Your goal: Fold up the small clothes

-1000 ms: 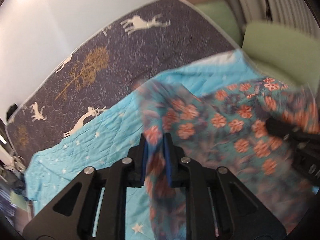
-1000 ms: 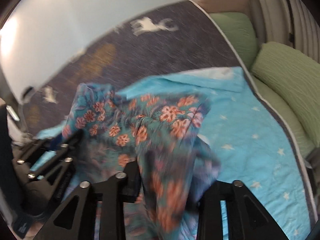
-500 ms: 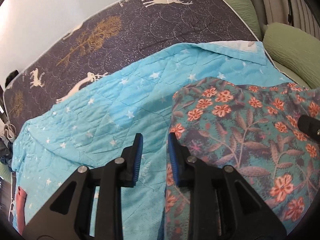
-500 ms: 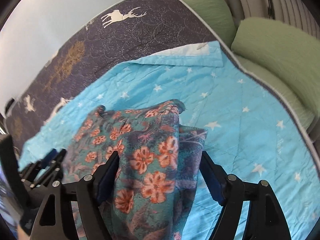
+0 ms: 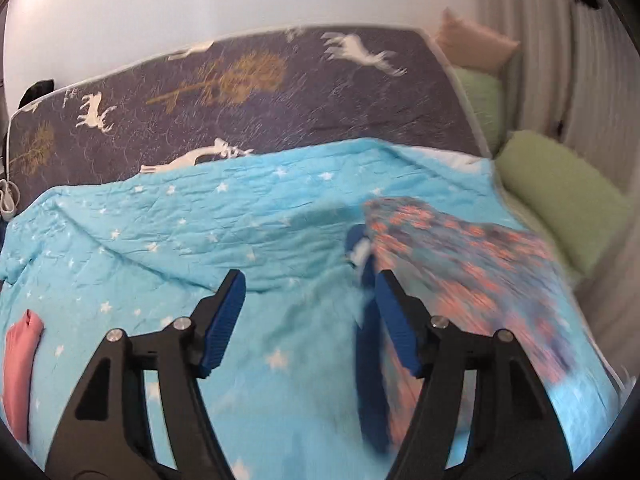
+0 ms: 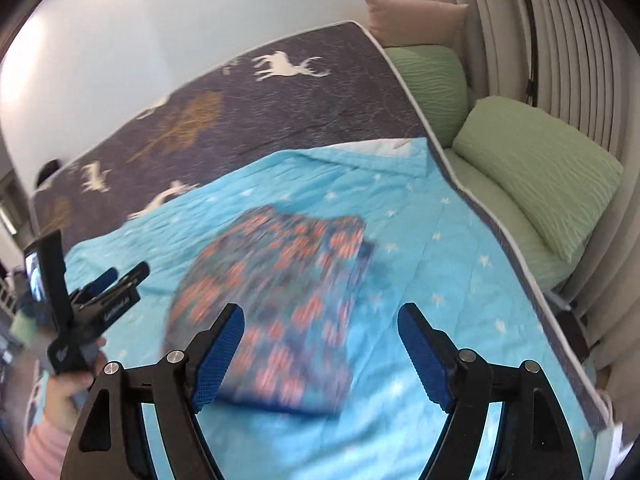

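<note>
A teal floral garment with orange flowers (image 6: 280, 304) lies folded on the light blue star quilt (image 6: 420, 272). It also shows in the left wrist view (image 5: 472, 272), to the right of my left gripper. My left gripper (image 5: 308, 280) is open and empty above the quilt, its right finger beside the garment's left edge. My right gripper (image 6: 320, 316) is open and empty, its jaws spread above the near end of the garment. The left gripper also shows in the right wrist view (image 6: 116, 280), held by a hand at the left.
A pink cloth (image 5: 20, 364) lies on the quilt at the far left. A dark blanket with white deer (image 5: 260, 92) covers the far side of the bed. Green pillows (image 6: 540, 168) and a tan pillow (image 6: 416, 20) line the right side by the curtain.
Both grippers let go of the floral garment and opened wide. The garment dropped flat onto the quilt, and both grippers drew back from it.
</note>
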Tool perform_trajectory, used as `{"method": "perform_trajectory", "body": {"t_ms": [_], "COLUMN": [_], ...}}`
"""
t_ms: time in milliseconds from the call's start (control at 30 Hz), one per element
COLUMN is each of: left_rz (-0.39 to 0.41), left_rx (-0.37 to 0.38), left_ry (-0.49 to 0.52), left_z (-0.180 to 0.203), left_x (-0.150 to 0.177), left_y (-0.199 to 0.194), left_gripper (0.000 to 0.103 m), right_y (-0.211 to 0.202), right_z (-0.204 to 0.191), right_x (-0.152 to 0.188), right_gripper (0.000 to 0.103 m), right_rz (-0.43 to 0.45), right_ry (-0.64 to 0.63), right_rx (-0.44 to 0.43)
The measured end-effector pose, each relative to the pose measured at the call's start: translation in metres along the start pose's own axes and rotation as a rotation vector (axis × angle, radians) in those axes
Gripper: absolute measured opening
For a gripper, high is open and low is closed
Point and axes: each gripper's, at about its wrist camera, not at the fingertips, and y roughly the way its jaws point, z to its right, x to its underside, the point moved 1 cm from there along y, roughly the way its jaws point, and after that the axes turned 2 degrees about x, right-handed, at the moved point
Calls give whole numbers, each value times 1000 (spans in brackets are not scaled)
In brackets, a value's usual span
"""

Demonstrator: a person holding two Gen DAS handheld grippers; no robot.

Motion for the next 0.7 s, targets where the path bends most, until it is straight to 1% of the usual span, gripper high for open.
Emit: {"method": "perform_trajectory", "body": {"t_ms": [33, 67, 133, 167, 200, 267, 367, 433, 533, 633, 700], "left_rz": [14, 34, 73, 90, 99, 130, 186, 209, 225, 240, 244], "left_rx": [33, 57, 80, 95, 118, 145, 154, 155, 181, 159, 146], "left_ry": [21, 44, 81, 101, 117, 127, 175, 190, 161, 141, 145], "left_z": [4, 9, 19, 25, 30, 36, 50, 55, 56, 53, 52], "left_x": [10, 21, 40, 52, 62, 77, 103, 115, 130, 143, 150], "left_y": [-27, -56, -106, -135, -160, -201, -272, -305, -347, -377, -387], "left_gripper": [77, 82, 84, 88, 94, 100, 101, 102, 102, 102, 102], "right_y": [-11, -30, -61, -82, -103, -136, -187, -215, -252, -284, -300], "right_z": [-3, -8, -20, -27, -35, -46, -56, -57, -54, -52, -54], "right_x": [7, 21, 44, 60, 77, 103, 142, 164, 190, 209, 220], "right_gripper": [81, 81, 81, 81, 81, 81, 82, 82, 82, 82, 83], "right_rz": [4, 11, 30, 47, 66, 100, 174, 210, 246, 278, 294], "right_ry": [-2, -9, -21, -31, -45, -70, -124, -136, -118, -103, -104], "right_rx": [-16, -38, -52, -62, -66, -45, -13, 11, 23, 23, 29]}}
